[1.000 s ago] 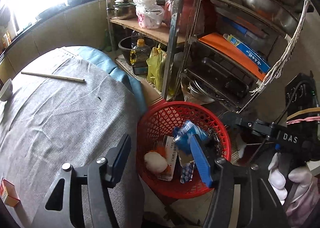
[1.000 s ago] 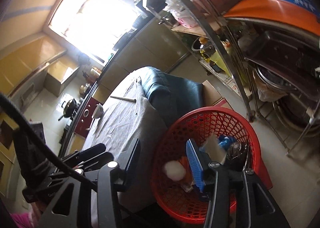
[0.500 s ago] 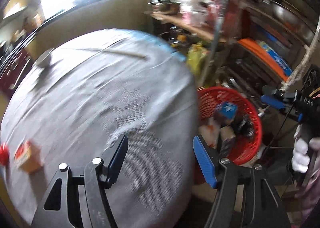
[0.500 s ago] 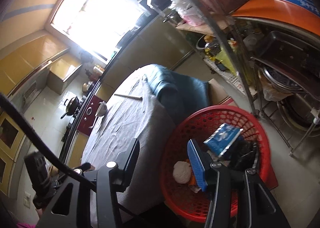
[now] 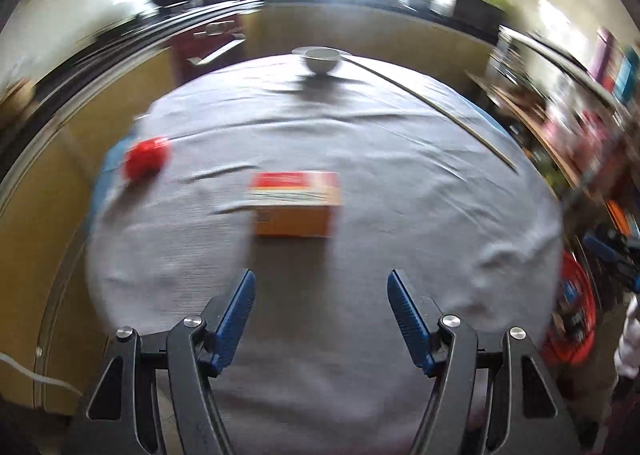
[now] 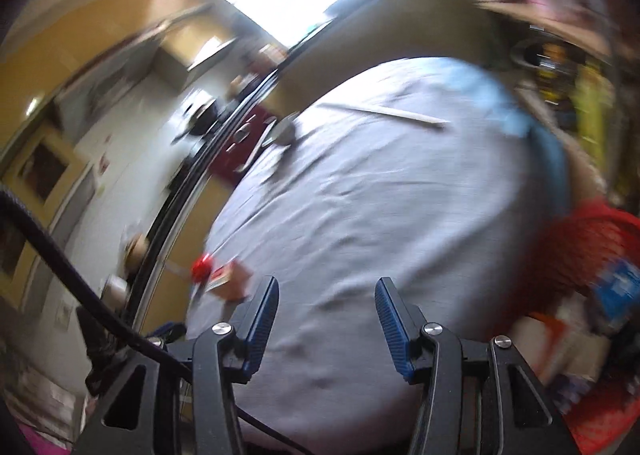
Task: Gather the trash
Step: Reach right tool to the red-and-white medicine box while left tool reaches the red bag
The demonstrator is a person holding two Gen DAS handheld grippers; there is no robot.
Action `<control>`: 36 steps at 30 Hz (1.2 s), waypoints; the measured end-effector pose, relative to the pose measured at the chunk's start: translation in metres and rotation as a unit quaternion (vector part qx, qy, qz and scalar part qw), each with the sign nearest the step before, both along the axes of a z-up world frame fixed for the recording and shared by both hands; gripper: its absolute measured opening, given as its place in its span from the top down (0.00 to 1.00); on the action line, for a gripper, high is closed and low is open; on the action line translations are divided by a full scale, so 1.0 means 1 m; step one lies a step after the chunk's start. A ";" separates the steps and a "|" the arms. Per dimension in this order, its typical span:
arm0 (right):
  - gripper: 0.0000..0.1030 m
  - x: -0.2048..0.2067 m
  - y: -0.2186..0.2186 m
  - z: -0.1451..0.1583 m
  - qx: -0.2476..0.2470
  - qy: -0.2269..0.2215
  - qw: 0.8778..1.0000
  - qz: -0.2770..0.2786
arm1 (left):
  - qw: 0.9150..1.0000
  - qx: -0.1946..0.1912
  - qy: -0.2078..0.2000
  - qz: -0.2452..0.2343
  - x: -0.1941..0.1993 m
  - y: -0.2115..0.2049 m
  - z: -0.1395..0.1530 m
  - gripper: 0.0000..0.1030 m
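In the left wrist view, a small round red object (image 5: 146, 163), too blurred to name, lies toward the left edge of the round table's wrinkled grey cloth (image 5: 400, 183). Right of it, near the middle, sits a small rectangular carton (image 5: 295, 202) with orange sides and a red-and-white top. The left gripper (image 5: 320, 297) hovers just short of it, jaws wide and empty, their ribbed blue pads (image 5: 236, 315) spread wider than the carton. At the far rim stands a white bowl (image 5: 321, 60), and a thin pale stick (image 5: 440, 107) runs diagonally from near it toward the right. At the right edge, below the table, a sliver of the red mesh plastic basket (image 5: 576, 315) shows.

The right wrist view holds the red object (image 6: 202, 269) and carton (image 6: 232, 279) side by side at the cloth's left edge, left of the right gripper (image 6: 326, 313), whose jaws are likewise wide and empty. Only here does the basket (image 6: 592, 239) show its contents: a blue packet (image 6: 618, 283) and pale scraps, blurred.
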State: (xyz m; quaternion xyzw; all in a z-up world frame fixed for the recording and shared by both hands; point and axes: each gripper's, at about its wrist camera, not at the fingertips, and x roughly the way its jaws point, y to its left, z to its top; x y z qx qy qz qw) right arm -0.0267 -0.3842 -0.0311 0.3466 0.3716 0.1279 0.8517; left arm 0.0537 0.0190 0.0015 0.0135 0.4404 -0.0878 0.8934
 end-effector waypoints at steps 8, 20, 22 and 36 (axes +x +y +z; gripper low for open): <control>0.46 0.069 0.112 0.022 -0.021 -0.025 0.990 0.134 | 0.994 -0.003 0.001 0.111 0.026 0.090 -0.011 0.32; 0.43 0.154 0.211 -0.008 -0.036 -0.009 0.968 0.247 | 0.985 0.014 0.003 0.173 0.106 0.171 -0.016 0.32; 0.42 0.171 0.217 -0.012 -0.030 -0.009 0.966 0.255 | 0.984 0.023 0.010 0.175 0.125 0.179 -0.021 0.32; 0.39 0.265 0.248 -0.045 0.032 0.022 0.954 0.296 | 0.992 0.069 0.021 0.101 0.232 0.173 -0.040 0.30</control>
